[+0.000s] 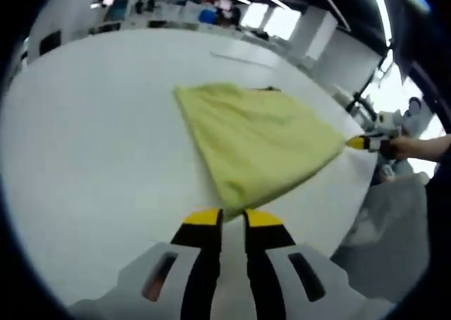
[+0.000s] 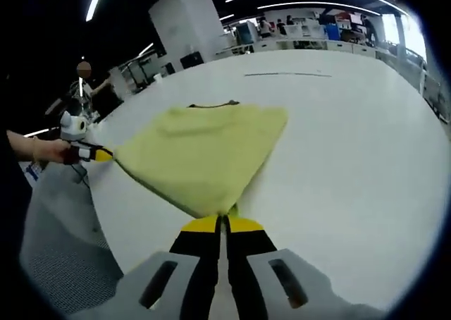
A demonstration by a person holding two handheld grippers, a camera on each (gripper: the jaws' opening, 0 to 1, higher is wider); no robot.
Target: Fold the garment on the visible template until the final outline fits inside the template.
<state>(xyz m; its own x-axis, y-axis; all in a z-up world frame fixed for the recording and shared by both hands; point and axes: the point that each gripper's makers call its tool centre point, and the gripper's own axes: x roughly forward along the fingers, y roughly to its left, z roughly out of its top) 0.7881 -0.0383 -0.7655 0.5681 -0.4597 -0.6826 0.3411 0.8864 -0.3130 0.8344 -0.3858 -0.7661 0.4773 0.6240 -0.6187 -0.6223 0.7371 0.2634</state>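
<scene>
Yellow-green garment (image 1: 257, 140): spread over the white counter (image 1: 91, 158) near its edge, stretched taut for a fold. Left gripper (image 1: 232, 219) and right gripper (image 2: 222, 225): fingers clamped on adjacent corners. Template: apparently hidden beneath the cloth.

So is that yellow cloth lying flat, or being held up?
Partly held: both grippers pinch corners of the yellow cloth, the right gripper and left gripper stretching it taut, its far edge on the white table.

A white table (image 1: 84, 165) carries a yellow garment (image 1: 257, 140), which lies spread just ahead of the left gripper's tips and reaches off to their right. A thin dark line (image 2: 282, 74) marks the tabletop far beyond the cloth.
</scene>
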